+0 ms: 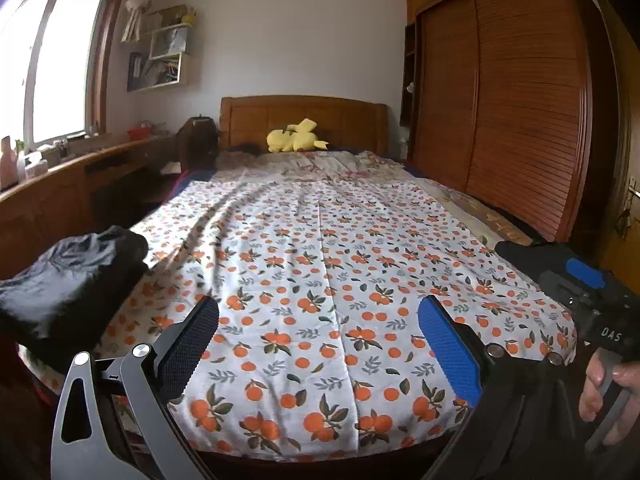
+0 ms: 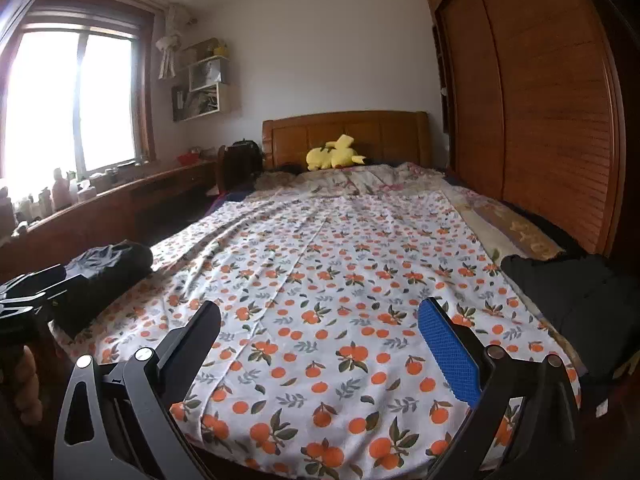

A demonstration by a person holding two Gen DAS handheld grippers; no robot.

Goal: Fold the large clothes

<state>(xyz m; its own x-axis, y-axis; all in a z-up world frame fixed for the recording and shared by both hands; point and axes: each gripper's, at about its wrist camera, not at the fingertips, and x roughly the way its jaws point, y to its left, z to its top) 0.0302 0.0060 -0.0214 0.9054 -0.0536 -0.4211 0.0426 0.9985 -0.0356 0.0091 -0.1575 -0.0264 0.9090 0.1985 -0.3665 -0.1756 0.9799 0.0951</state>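
1. Nearest me, my left gripper (image 1: 318,344) hung over the foot edge of the bed (image 1: 320,454) with its jaws wide and nothing between them.
2. My right gripper (image 2: 320,344) sat the same way over that edge: jaws wide, nothing held. In the left view I could see its body low at the right, with a hand (image 1: 608,392) on its trigger.
3. Under both lay the orange-print sheet (image 1: 320,264), spread flat across the bed with only soft creases.
4. At the bed's near left corner sat a dark bundle (image 1: 76,276), which looked already folded; I could not tell what garment it was.
5. At the near right edge lay a second dark garment (image 2: 568,304), loosely heaped and well apart from the bundle.
6. Further off, a rumpled quilt (image 2: 360,184) and a yellow plush (image 2: 334,154) lay by the headboard (image 2: 344,132).
7. My judgement: I was between garments, one done and set aside, the next not yet picked up.
8. The next move called for swinging right to the heap, pinching an edge in each gripper, and dragging it to the middle of the sheet to spread it before any fold.
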